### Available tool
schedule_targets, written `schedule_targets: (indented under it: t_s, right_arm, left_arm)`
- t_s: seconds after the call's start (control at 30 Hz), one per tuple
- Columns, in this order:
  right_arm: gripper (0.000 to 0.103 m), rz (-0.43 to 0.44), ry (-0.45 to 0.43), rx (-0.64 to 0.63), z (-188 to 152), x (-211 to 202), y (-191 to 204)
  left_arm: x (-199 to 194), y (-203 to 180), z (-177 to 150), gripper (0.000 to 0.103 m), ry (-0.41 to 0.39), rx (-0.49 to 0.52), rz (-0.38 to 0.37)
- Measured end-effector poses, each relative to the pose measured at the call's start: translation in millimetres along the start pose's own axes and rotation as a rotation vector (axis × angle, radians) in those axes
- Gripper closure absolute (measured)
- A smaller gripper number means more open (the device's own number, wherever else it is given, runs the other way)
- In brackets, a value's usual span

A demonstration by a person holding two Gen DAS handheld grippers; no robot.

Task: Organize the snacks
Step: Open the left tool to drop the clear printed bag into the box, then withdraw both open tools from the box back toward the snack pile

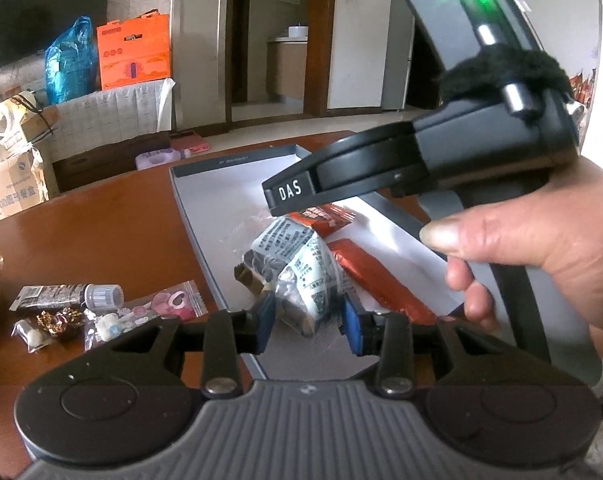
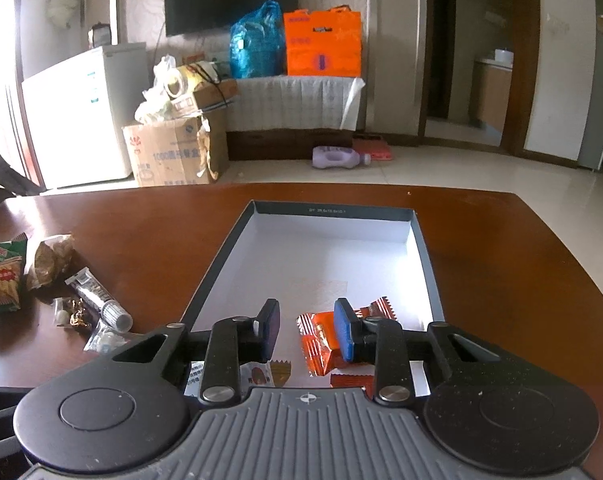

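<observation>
Left gripper (image 1: 305,322) clamps a clear black-and-white snack packet (image 1: 301,276) over the shallow box (image 2: 421,248), presumably to drop it beside the orange wrappers (image 2: 321,344). Right gripper (image 2: 307,330) hovers with jaws apart (nothing gripped). Loose snacks (image 1: 101,312) wait near the tabletop's left edge.

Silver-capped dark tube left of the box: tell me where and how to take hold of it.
Grip the dark tube across its narrow body, midway, tongs straddling it from above. It lies flat on the table, its cap toward the box, wrapped sweets crowding that end.
</observation>
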State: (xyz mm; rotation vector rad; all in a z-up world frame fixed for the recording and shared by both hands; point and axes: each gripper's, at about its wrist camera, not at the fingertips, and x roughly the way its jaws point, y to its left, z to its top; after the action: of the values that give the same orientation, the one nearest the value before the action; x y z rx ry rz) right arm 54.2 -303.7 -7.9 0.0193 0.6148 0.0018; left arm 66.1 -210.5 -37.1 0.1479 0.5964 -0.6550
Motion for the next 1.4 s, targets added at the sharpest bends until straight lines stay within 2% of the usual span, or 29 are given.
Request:
schedule_targets:
  t_s: [0.23,0.4,0.47,0.53,0.6,0.73,0.8,0.87,0.93,1.2,1.4]
  right_arm:
    - [0.071,0.000,-0.009,0.013,1.1,-3.8,-0.9]
    - [0.071,0.000,-0.007,0.008,-0.5,-6.4,0.1]
    - [0.071,0.001,-0.009,0.010,-0.9,-9.3,0.0]
    - [0.071,-0.004,-0.015,0.011,-2.0,-13.0,0.7]
    - [0.070,-0.004,-0.022,0.018,-2.5,-16.9,0.3]
    - [0.066,-0.006,-0.024,0.025,-3.6,-21.4,1.5]
    - [0.059,-0.017,-0.026,0.028,-5.5,-23.5,2.1]
    - [0.047,-0.027,-0.028,0.028,-6.9,-25.8,3.2]
    - [0.042,-0.035,-0.031,0.031,-8.6,-28.6,3.3]
    - [0.041,-0.023,-0.055,0.058,-6.9,-41.2,6.8]
    - [0.031,-0.007,-0.093,0.111,-4.3,-50.9,11.1]
  left_arm:
    - [-6.7,-2.8,-1.6,0.061,-0.024,0.015,-0.015]
    - [-10.2,-2.5,-2.2,0.061,-0.029,0.003,-0.010]
    - [-11.4,-2.4,-1.1,0.049,-0.035,-0.004,0.000]
    - [-15.3,-5.5,-2.5,0.023,-0.060,-0.002,0.023]
    - [-19.6,-6.1,-1.6,0.018,-0.090,0.006,0.036]
    - [-21.1,-4.9,-0.8,0.017,-0.087,0.005,0.024]
    - [-21.3,-5.4,-1.1,0.017,-0.082,0.010,0.026]
    - [-22.3,-4.6,-2.5,0.017,-0.081,0.012,0.023]
    - [-24.5,-4.5,-2.6,0.016,-0.086,0.014,0.019]
    - [-36.3,-1.4,-1.9,0.014,-0.113,0.019,0.006]
    - [-50.3,9.1,-1.8,0.014,-0.135,0.007,0.010]
